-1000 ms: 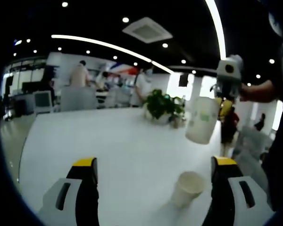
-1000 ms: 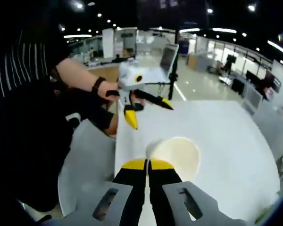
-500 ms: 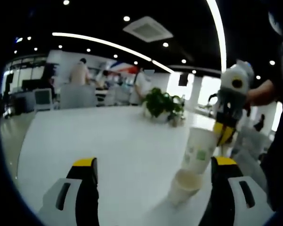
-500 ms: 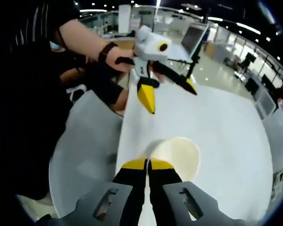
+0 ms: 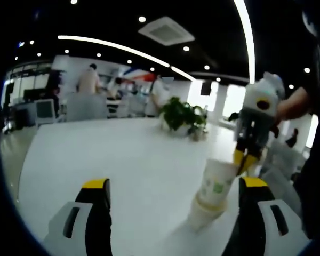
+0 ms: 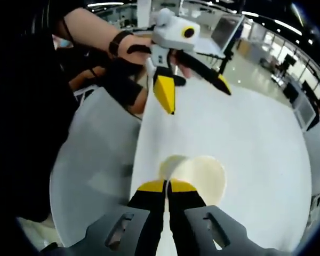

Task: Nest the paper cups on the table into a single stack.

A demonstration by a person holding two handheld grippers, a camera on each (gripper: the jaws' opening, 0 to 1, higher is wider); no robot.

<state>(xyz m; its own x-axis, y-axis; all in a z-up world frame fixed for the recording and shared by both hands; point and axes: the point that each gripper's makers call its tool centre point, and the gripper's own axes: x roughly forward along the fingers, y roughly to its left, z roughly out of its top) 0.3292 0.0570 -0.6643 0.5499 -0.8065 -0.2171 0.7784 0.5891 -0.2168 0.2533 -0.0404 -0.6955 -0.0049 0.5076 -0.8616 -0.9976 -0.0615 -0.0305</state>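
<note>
Right gripper (image 6: 167, 188): I have it pinched shut on the rim of the upper cup (image 5: 217, 183); from the left gripper view the same gripper comes down on that rim from above.
Left gripper (image 5: 173, 186): my jaws stand wide apart with nothing between them, hanging over the counter (image 5: 117, 160) near the cups.
Where the cups are: the upper cup sits partly inside the lower cup (image 5: 202, 213), which stands on the counter — the pair leans a little in the left gripper view, though the lens may add to that.
Risk, tipping: nothing steadies the lower cup, so if I push down off-centre it could topple or skid on the smooth top.
Risk, jamming: if the upper cup goes in crooked, its wall may wedge against the lower rim and stop short of a full nest.
Risk, release: opening my right gripper while the rim is bent could flick the cup back out.
Writing: the upper cup carries a pale green printed pattern — too blurred to read, I think; no brand legible.
</note>
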